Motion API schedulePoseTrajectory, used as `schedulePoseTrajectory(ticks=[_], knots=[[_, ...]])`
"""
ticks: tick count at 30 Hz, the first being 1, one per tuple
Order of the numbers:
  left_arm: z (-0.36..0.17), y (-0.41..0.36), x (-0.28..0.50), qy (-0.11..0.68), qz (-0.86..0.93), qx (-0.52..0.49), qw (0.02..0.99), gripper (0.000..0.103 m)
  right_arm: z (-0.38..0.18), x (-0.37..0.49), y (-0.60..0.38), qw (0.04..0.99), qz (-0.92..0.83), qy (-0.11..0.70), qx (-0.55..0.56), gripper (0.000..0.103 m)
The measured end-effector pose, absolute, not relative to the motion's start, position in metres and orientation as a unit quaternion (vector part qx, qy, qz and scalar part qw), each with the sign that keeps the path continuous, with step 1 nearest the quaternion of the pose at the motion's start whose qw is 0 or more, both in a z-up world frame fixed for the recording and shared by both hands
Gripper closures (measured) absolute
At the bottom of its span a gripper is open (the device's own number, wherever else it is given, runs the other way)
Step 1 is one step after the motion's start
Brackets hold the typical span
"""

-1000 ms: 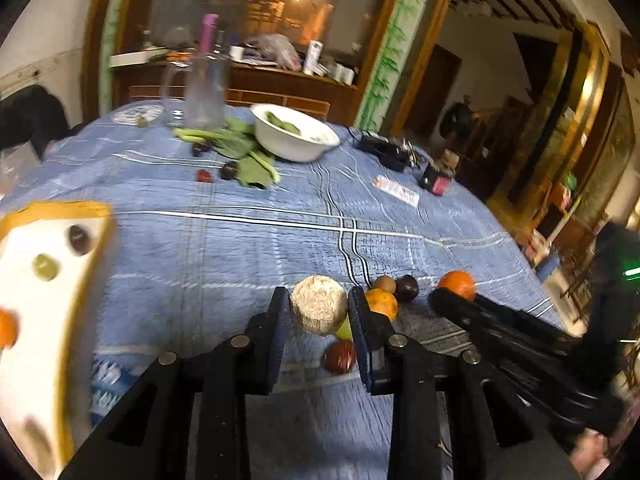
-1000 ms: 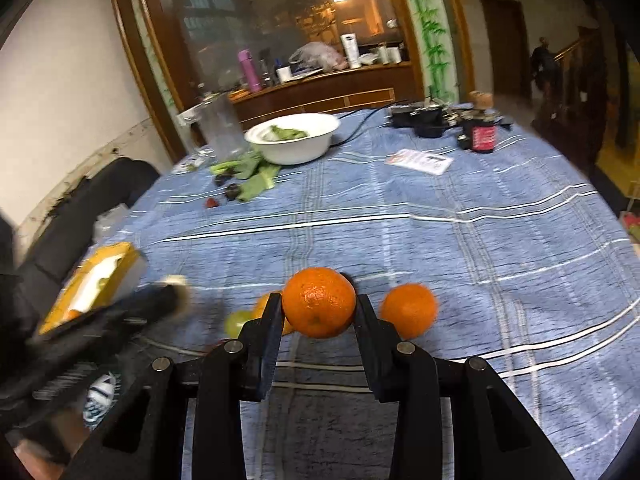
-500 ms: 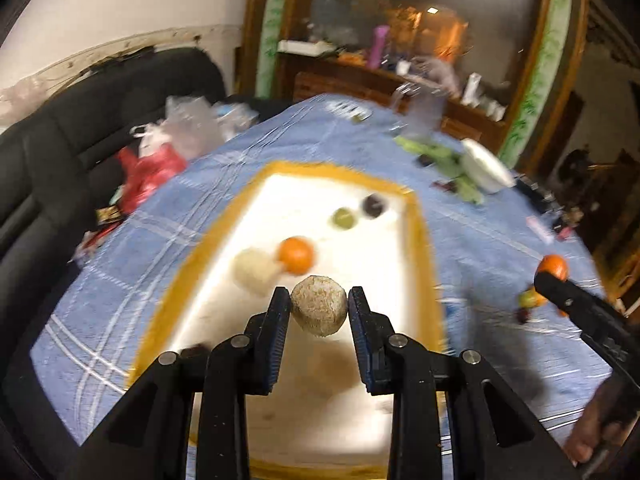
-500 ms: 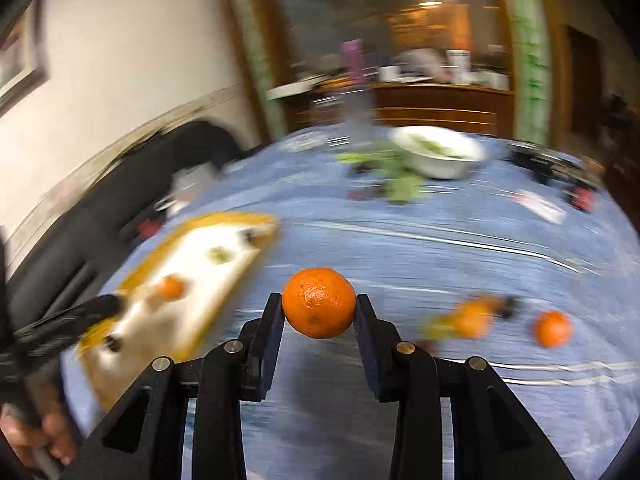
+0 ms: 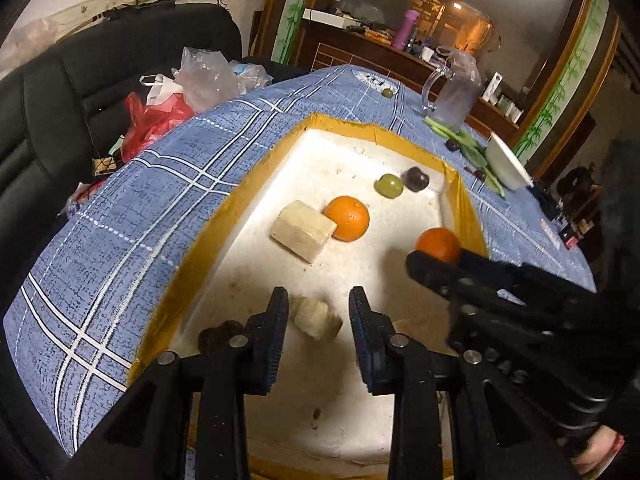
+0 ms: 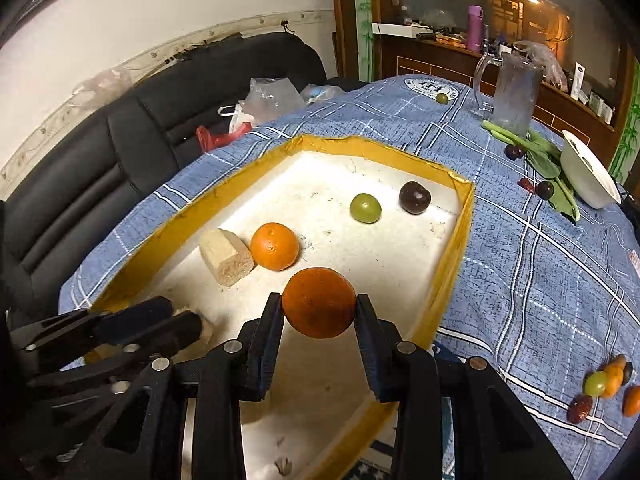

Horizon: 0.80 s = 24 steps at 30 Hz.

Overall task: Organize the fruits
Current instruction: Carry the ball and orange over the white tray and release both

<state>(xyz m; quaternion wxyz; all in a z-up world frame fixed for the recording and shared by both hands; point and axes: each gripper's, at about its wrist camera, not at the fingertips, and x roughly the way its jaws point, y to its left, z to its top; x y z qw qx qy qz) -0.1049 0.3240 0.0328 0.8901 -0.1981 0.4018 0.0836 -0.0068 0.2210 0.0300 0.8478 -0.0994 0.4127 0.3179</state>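
A white tray with a yellow rim (image 5: 256,184) (image 6: 460,248) lies on the blue plaid tablecloth. In it lie an orange (image 5: 346,218) (image 6: 275,246), a pale cut chunk (image 5: 303,230) (image 6: 226,257), a green fruit (image 5: 388,186) (image 6: 365,208) and a dark fruit (image 5: 416,179) (image 6: 415,197). My left gripper (image 5: 318,312) is open over the tray; a beige round piece (image 5: 316,317) lies on the tray floor between its fingers. My right gripper (image 6: 318,310) is shut on an orange (image 6: 319,302) above the tray; it shows at right in the left wrist view (image 5: 438,244).
Several loose fruits (image 6: 604,386) lie on the cloth at right. A glass jug (image 6: 512,94), greens (image 6: 548,160) and a white bowl (image 6: 588,176) stand at the far side. A black sofa with plastic bags (image 5: 160,100) is beyond the table's left edge.
My left gripper has opened and the beige piece has dropped onto the tray floor. My right gripper has carried its orange from the table's middle to above the tray.
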Motion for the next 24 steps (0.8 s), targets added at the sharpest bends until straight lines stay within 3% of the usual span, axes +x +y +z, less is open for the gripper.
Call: schedulePoseTrajectory(ticks=[2,13,22,24], knots=[[0.035,0.325,-0.108,0.395,0.081,-0.204,0.892,0.056,0.03,-0.008,0.222,0.847,0.318,0.414,-0.102,0.063],[0.058,0.311,-0.122,0.373,0.056,-0.223,0.899,0.047,0.057,-0.025,0.188,0.868,0.302,0.387,-0.073,0.056],[0.084,0.255,-0.136,0.354,0.023,-0.203,0.913,0.009,0.07,-0.064,0.101,0.893,0.232,0.385,-0.037,0.054],[0.093,0.235,-0.143,0.351,-0.005,-0.187,0.918,0.009,0.07,-0.074,0.08,0.897,0.218,0.383,-0.029,0.054]])
